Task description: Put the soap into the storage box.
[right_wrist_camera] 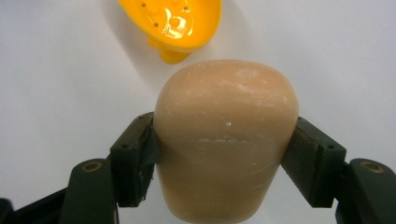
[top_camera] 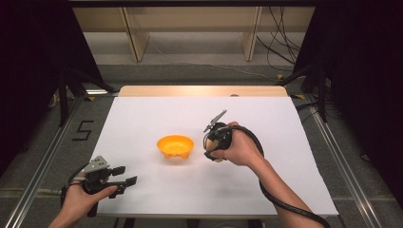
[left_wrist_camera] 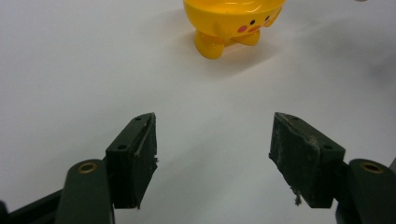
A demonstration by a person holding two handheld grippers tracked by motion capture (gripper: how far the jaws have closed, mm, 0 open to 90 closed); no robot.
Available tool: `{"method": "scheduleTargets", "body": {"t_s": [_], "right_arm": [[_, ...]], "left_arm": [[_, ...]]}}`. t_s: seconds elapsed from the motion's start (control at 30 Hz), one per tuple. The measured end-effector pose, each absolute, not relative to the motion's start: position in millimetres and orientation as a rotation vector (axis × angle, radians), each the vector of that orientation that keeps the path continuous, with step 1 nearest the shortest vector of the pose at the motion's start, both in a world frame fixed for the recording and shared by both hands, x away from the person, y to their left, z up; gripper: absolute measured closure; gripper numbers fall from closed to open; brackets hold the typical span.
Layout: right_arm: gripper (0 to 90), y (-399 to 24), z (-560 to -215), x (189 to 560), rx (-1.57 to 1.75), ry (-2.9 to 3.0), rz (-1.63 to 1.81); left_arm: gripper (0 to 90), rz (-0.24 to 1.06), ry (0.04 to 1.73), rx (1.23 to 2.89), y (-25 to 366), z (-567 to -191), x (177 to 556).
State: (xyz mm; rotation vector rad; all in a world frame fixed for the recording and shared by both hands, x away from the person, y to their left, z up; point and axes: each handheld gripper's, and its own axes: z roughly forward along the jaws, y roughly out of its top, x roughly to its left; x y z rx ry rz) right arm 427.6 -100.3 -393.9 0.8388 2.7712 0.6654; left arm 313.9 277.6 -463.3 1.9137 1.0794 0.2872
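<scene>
A small yellow bowl (top_camera: 175,145) with little feet and a painted chick face stands near the middle of the white table (top_camera: 142,114). My right gripper (top_camera: 210,144) hovers just right of it, shut on a tan egg-shaped object (right_wrist_camera: 226,135) that fills the gap between its jaws. The bowl (right_wrist_camera: 173,23) lies beyond the egg in the right gripper view, its inside dotted with small holes. My left gripper (top_camera: 127,175) rests at the front left corner, open and empty, pointing toward the bowl (left_wrist_camera: 231,21). Its two pads (left_wrist_camera: 135,158) stand wide apart over bare white surface.
The white sheet covers most of the table, with a wooden strip (top_camera: 204,90) at the far edge. Metal rails (top_camera: 43,161) run along both sides. Shelving legs (top_camera: 135,35) and cables (top_camera: 280,47) lie beyond the table. A black cable (top_camera: 280,199) trails along the right forearm.
</scene>
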Motion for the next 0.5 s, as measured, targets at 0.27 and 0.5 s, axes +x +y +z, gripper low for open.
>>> {"method": "scheduleTargets", "body": {"t_s": [0.27,0.5], "right_arm": [[33.4,-94.0,-391.8,429.0,0.834,2.772,0.663],[33.4,-89.9,-391.0,431.6,0.794,2.775,0.666]], "left_arm": [[31.5,0.279,1.078,1.918,277.9,-463.0,314.2],[31.5,0.281,1.076,1.917,277.8,-463.1,314.1]]}}
